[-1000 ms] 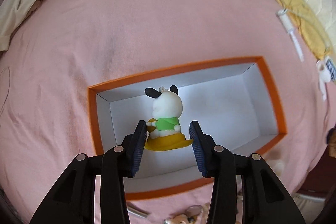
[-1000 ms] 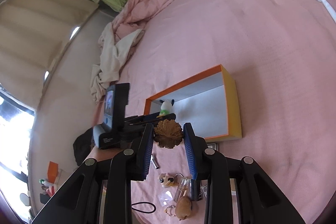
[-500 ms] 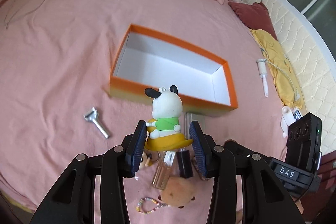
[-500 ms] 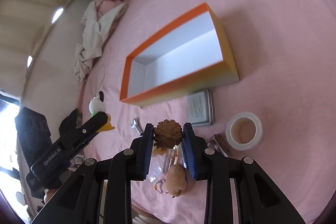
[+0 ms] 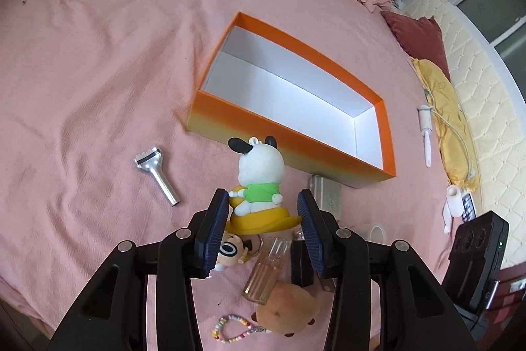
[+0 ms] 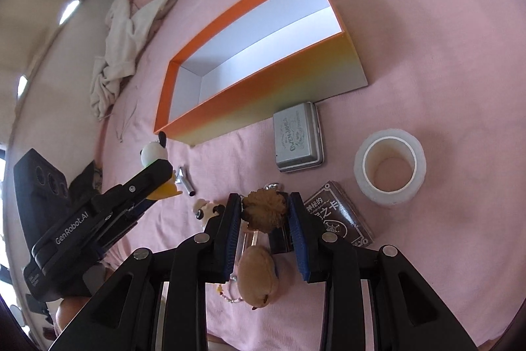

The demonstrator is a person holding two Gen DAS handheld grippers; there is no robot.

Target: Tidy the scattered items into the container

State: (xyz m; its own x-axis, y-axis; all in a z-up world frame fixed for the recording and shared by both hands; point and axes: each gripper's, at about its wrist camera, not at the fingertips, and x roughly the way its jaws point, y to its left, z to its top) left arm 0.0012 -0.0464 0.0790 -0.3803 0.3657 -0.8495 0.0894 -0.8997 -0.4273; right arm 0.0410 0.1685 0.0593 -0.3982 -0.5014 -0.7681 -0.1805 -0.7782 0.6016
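An empty orange box [image 5: 384, 124] with a white inside lies on the pink bed; it also shows in the right wrist view [image 6: 263, 78]. My left gripper [image 5: 264, 219] is shut on a white dog figurine [image 5: 259, 183] with a green shirt and yellow base, held near the box's front wall. My right gripper [image 6: 264, 214] is shut on a brown walnut [image 6: 264, 209], above the scattered items in front of the box. The left gripper and figurine [image 6: 153, 152] show at left in the right wrist view.
Scattered in front of the box: a metal tool [image 5: 156, 173], a grey tin [image 6: 297, 137], a tape roll [image 6: 389, 166], a dark card pack [image 6: 342, 214], a small doll [image 5: 230, 249], a glass vial [image 5: 266, 268], a brown plush [image 6: 256, 277], a bead bracelet [image 5: 227, 329]. A cloth heap [image 6: 118, 45] lies far left.
Both grippers have pulled back from over the box toward its front side, still holding their items. The figurine was over the box a second ago and is now outside it.
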